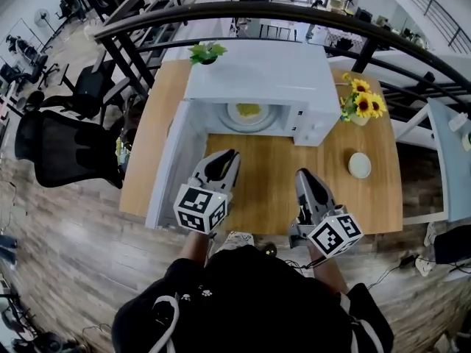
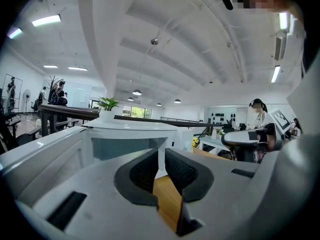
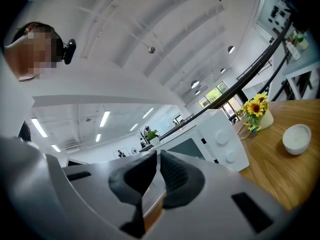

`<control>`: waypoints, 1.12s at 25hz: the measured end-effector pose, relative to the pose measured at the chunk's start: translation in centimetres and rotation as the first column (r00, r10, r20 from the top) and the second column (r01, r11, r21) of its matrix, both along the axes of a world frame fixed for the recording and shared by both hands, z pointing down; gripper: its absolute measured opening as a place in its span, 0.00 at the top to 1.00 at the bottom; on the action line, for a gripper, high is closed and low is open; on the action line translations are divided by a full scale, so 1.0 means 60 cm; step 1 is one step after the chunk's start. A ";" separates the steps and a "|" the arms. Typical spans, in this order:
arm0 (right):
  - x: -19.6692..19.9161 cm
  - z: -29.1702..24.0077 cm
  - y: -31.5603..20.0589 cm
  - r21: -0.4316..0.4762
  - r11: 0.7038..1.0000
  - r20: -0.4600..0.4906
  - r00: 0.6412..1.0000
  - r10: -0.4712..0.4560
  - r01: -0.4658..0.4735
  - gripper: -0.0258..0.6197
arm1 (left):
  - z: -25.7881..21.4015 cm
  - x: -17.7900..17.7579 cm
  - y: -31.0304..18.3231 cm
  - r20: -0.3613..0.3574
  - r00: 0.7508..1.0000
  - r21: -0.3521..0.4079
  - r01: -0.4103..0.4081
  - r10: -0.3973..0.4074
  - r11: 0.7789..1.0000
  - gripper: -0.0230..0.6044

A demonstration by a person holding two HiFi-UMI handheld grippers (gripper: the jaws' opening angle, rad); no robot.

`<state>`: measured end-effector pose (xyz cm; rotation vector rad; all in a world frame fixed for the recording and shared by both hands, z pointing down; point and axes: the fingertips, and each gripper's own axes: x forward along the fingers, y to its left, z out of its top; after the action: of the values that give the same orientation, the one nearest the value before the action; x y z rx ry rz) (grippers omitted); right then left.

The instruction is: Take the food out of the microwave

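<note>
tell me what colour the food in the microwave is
Yellow food, on a pale plate; best seen in the head view.

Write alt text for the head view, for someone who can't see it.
A white microwave stands open on a wooden table, its door swung left, a plate of yellow food inside. The left gripper and right gripper hover before it, jaws nearly together, empty. Sunflowers and a white bowl sit at right.

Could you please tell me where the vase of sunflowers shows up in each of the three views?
Head view: the sunflowers stand at upper right, just right of the microwave.
Left gripper view: the sunflowers are a small yellow speck right of centre, past the microwave.
Right gripper view: the sunflowers are at the right, up and left of the bowl.
Shared landmark: the white microwave, left of the flowers in every view.
</note>
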<state>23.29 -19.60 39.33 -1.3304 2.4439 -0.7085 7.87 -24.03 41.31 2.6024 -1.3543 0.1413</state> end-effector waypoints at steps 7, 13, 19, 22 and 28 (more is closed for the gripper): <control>-0.046 0.000 -0.071 -0.006 0.999 -0.058 0.997 -0.053 0.053 0.88 | 0.025 -0.016 -0.079 -0.020 0.998 -0.040 0.050 -0.051 0.998 0.92; -0.069 0.012 -0.137 -0.046 0.998 -0.090 0.995 -0.050 0.046 0.87 | 0.053 -0.027 -0.141 -0.027 0.996 -0.077 0.084 -0.086 0.993 0.79; -0.094 0.036 -0.205 -0.094 0.995 -0.127 0.991 -0.035 0.023 0.85 | 0.086 -0.041 -0.195 -0.016 0.992 -0.117 0.122 -0.125 0.986 0.71; -0.113 0.064 -0.239 -0.128 0.991 -0.154 0.987 -0.041 0.021 0.82 | 0.117 -0.051 -0.223 -0.005 0.988 -0.156 0.149 -0.152 0.976 0.63; -0.138 0.118 -0.298 -0.190 0.982 -0.229 0.972 -0.045 0.001 0.76 | 0.173 -0.059 -0.268 0.004 0.984 -0.228 0.172 -0.176 0.958 0.57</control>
<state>15.00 -37.49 46.44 -1.5366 2.6323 -0.8531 4.34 -40.14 51.72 2.2817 -1.4598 0.2333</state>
